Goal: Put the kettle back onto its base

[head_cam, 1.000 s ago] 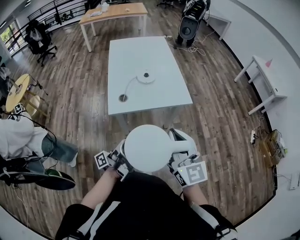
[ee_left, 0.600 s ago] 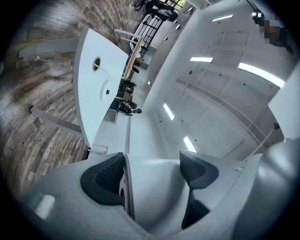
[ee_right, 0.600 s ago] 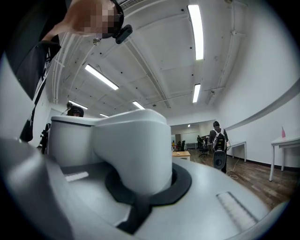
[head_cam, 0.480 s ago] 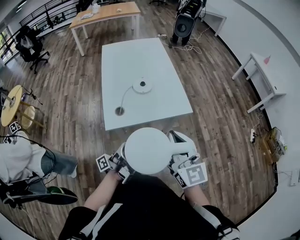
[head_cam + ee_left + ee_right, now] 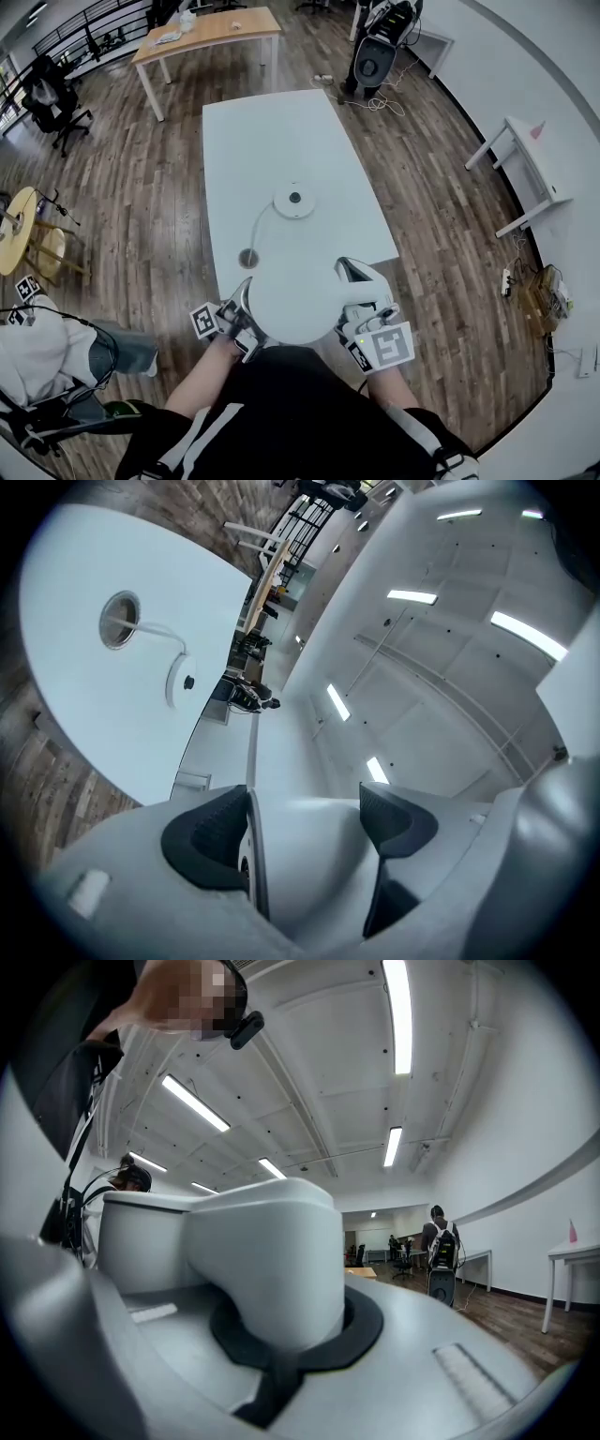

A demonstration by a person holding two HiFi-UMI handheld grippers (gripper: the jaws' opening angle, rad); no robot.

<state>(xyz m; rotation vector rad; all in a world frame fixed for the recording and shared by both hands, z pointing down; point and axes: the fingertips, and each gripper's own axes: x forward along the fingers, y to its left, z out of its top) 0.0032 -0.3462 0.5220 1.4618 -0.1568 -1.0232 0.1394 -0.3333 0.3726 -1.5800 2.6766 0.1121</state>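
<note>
Right fingers [image 5: 367,1327] clench the kettle's [image 5: 141,1241] handle [image 5: 272,1260], my left fingers [image 5: 202,841] clamp its side; lid [image 5: 292,300] shut, base [image 5: 294,201] apart on the worktop [image 5: 281,122].

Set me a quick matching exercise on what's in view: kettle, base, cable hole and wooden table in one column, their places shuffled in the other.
Things:
1. kettle
2. base
3. cable hole
4. wooden table

Places:
A. on the white table, around its middle
B. far side of the room, beyond the white table
C. held up at the white table's near edge
D. set in the tabletop, between the base and the near edge

Pairs: 1-C, 2-A, 3-D, 4-B
</note>
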